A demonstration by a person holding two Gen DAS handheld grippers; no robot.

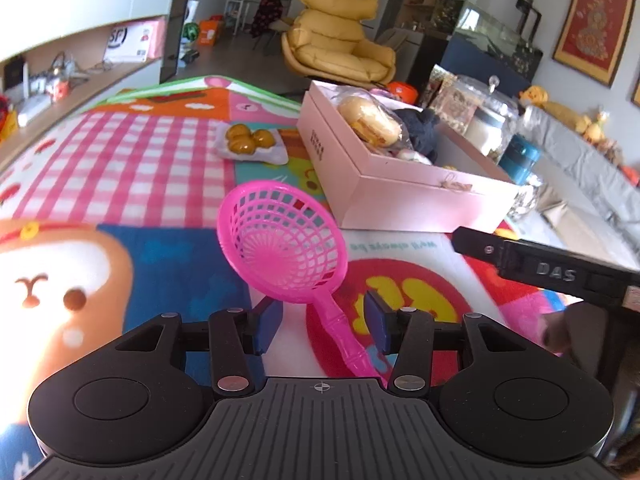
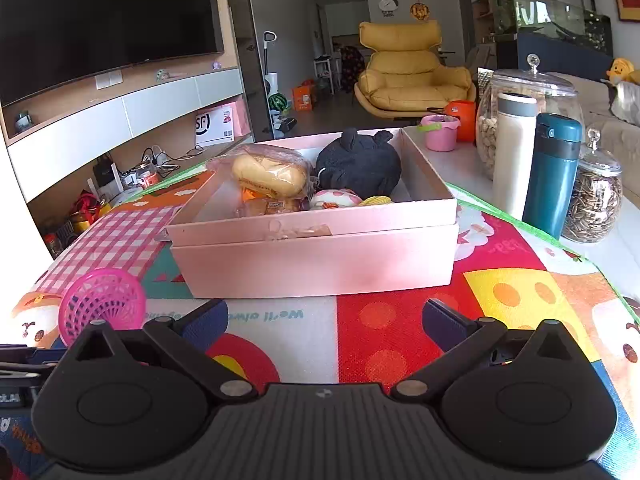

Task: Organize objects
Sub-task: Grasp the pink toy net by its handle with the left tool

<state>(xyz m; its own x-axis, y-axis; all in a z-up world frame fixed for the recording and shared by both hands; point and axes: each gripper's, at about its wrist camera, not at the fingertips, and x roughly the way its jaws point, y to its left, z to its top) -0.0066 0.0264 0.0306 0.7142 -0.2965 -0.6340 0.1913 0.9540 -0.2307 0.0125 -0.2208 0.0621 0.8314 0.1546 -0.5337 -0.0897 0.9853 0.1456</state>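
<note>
Left gripper (image 1: 326, 326) sits half-spread around the pink toy strainer (image 1: 282, 248) handle, pads not touching. Right gripper (image 2: 324, 324) gapes wide over the play mat (image 2: 400, 332), pink box (image 2: 316, 264) just beyond.

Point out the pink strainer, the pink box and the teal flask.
pink strainer (image 1: 282, 240): left wrist view, mesh bowl.
pink box (image 2: 316, 264): right wrist view, front wall.
teal flask (image 2: 552, 176): right wrist view, body.
</note>
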